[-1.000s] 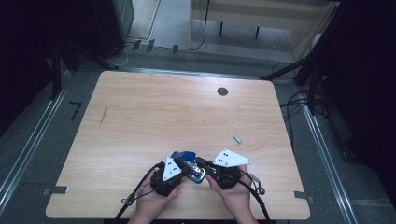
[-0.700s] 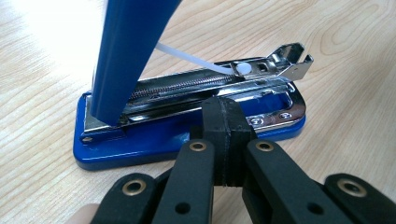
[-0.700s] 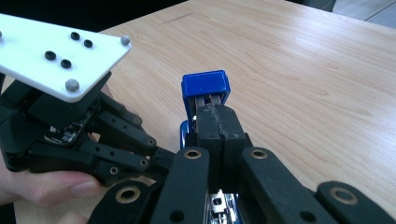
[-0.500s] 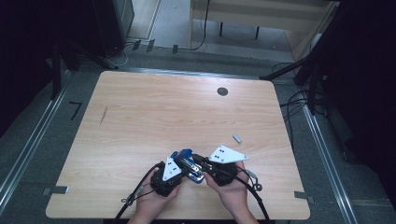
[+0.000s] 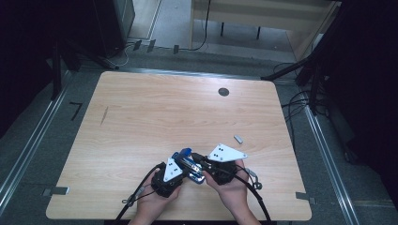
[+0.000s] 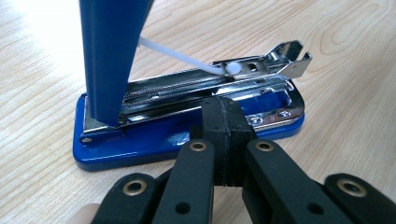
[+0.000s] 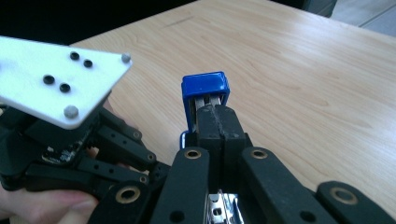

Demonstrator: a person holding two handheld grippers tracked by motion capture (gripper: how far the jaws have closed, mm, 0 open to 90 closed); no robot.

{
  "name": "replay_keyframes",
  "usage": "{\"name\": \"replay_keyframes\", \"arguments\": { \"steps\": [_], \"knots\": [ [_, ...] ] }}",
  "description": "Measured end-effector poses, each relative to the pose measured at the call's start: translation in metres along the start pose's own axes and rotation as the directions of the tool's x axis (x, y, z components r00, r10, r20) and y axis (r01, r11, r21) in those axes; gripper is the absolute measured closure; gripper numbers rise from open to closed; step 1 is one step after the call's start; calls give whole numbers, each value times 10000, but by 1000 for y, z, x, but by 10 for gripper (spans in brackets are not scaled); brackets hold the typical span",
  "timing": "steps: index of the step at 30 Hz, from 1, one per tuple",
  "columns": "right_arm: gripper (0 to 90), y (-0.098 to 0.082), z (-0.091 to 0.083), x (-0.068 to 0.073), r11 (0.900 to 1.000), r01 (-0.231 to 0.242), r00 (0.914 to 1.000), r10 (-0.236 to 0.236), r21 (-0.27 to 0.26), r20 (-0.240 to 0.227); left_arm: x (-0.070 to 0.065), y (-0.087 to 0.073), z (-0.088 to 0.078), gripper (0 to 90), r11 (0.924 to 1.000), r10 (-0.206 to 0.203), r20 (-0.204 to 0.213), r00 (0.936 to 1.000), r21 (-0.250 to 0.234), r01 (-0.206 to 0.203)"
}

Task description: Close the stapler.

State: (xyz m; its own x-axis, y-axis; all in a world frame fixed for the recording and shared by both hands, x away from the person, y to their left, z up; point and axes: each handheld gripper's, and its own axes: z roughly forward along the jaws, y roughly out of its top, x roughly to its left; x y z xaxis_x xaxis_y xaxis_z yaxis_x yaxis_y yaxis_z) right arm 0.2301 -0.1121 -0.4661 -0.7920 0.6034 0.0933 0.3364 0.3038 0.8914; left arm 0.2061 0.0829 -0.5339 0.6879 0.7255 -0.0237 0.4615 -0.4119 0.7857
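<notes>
stapler lain at near edge of surface, lid swung up | left claw clenched, pressed on its base | right claw clenched against the lid | little changed since a second ago; loading judged pending

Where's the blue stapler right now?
In the high view the blue stapler lies open at the near middle of the table, between the left tool and right tool.

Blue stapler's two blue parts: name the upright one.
The blue top cover, swung upright at its hinge; the blue base lies flat on the wooden table.
</notes>
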Motion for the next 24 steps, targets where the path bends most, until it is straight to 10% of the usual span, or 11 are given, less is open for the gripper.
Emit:
{"name": "replay_keyframes", "arguments": {
  "steps": [24],
  "knots": [
    [900,18,18,5,9996,238,9997,-238,-143,-33,0,0,0,900,10000,-7,2,10000,-16,7]
  ]
}}
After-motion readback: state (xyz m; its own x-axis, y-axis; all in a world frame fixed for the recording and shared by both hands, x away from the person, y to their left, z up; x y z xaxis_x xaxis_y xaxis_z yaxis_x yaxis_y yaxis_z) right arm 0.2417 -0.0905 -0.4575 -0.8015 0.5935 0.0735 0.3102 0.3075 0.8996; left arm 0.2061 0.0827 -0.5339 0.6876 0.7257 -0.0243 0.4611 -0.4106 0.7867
